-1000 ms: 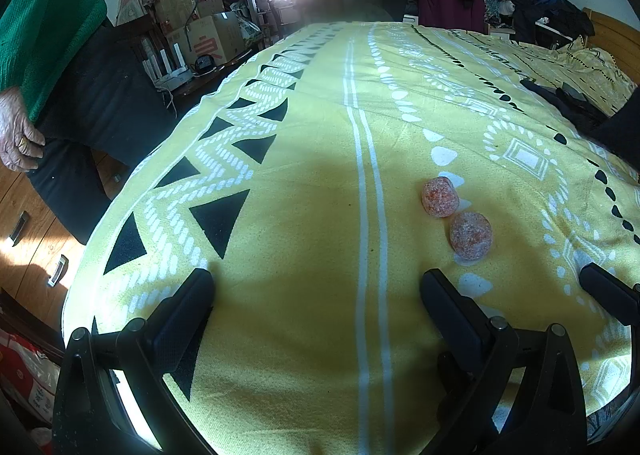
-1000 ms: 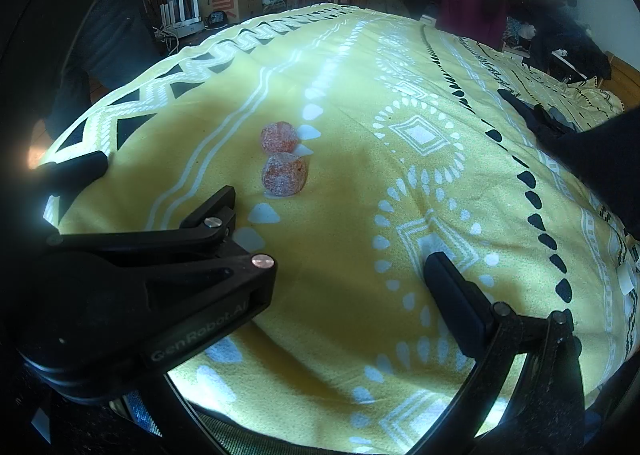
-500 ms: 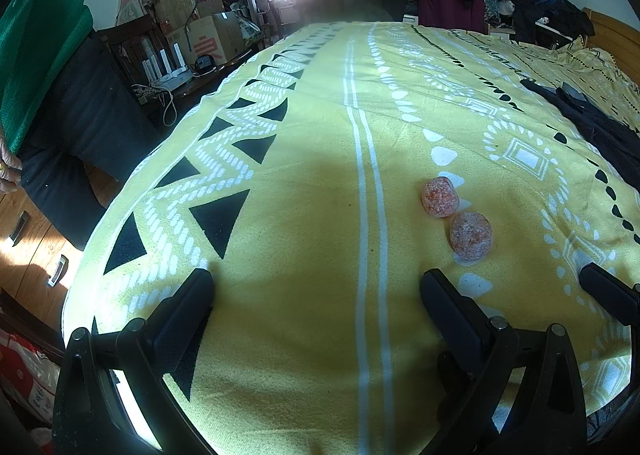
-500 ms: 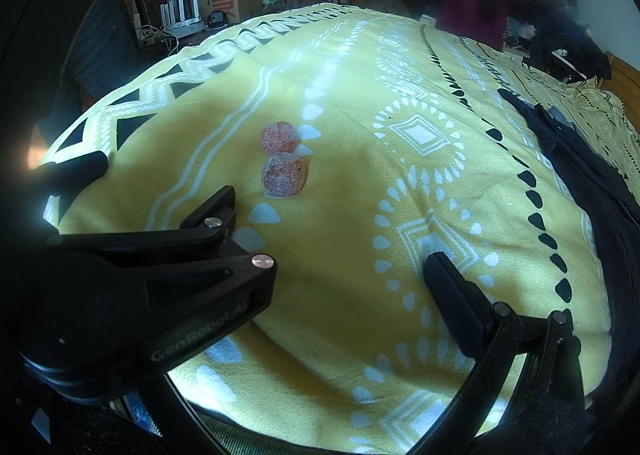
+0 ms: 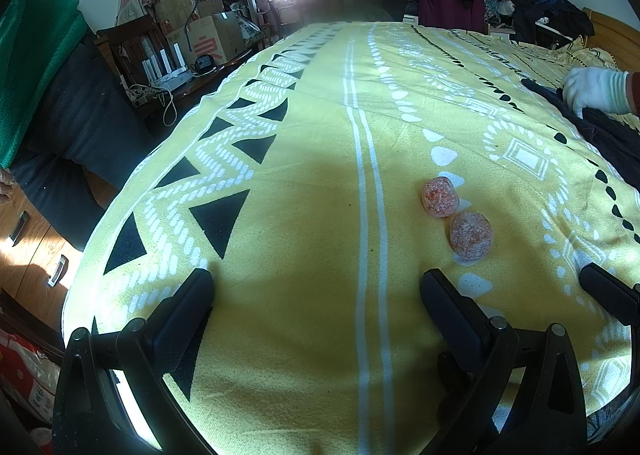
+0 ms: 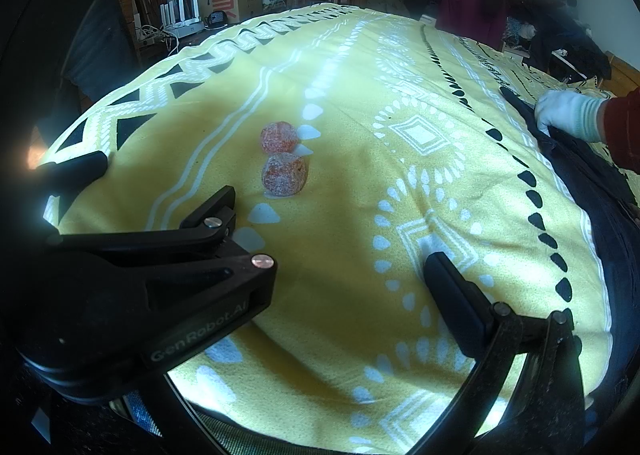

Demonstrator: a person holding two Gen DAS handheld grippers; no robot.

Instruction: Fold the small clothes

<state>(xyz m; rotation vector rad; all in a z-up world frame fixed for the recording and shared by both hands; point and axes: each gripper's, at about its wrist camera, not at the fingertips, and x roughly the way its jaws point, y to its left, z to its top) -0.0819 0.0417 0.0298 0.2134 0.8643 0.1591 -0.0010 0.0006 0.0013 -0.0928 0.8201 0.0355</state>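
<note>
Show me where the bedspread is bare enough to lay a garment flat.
Bare: the wide yellow stretch between the white centre stripes and the black-triangle border. Crowded: right of the stripes, around the two orange balls, and the right edge, where a gloved hand handles dark clothing.

A white-gloved hand (image 5: pixel 596 91) now rests on the dark garment (image 5: pixel 608 139) at the bedspread's (image 5: pixel 304 239) far right edge.

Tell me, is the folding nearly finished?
No, it has barely begun. Nothing looks folded. A gloved hand rests on the dark garment at the blanket's edge. The left gripper and right gripper sit open and empty. All the folding is left.
</note>
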